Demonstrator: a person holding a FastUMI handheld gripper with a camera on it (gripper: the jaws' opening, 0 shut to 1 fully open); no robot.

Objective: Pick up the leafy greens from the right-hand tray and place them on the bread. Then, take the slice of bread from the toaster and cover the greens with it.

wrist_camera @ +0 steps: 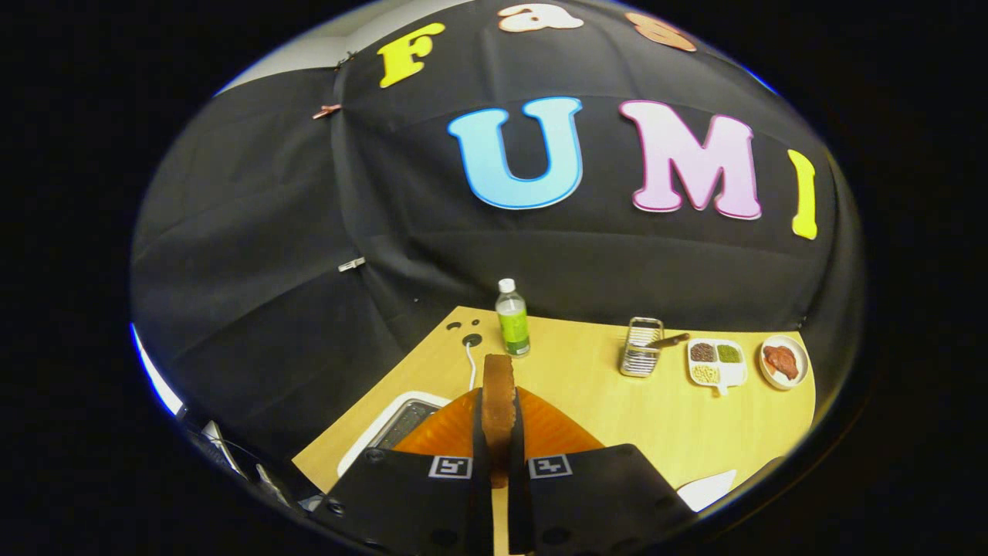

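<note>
A slice of bread (499, 401) is clamped edge-on between the two fingers of the gripper (499, 463), which are closed tight against its flat faces. The slice is seen as a thin upright slab with a brown, rough crust along its rounded top, raised above the bench (617, 409). Just beyond the fingers and beneath the slice, a smooth, glossy orange body is seen, presumably the toaster (540, 428); its slots are hidden. Beside it, a white-rimmed tray (390, 425) with a dark ribbed inside is set.

The bench is of pale, smooth wood grain, with dark round holes near its far corner and a white cable (471, 363) running from one. A clear plastic bottle (512, 318) with a white cap and green label is stood beyond the bread. Farther across, a small ribbed metal rack (641, 349) with a dark-handled tool is seen, then a white divided dish (718, 363) of grains, then a round white plate (783, 361) with a reddish piece. The space is walled by black, softly creased cloth (255, 232). The leafy greens cannot be made out.
</note>
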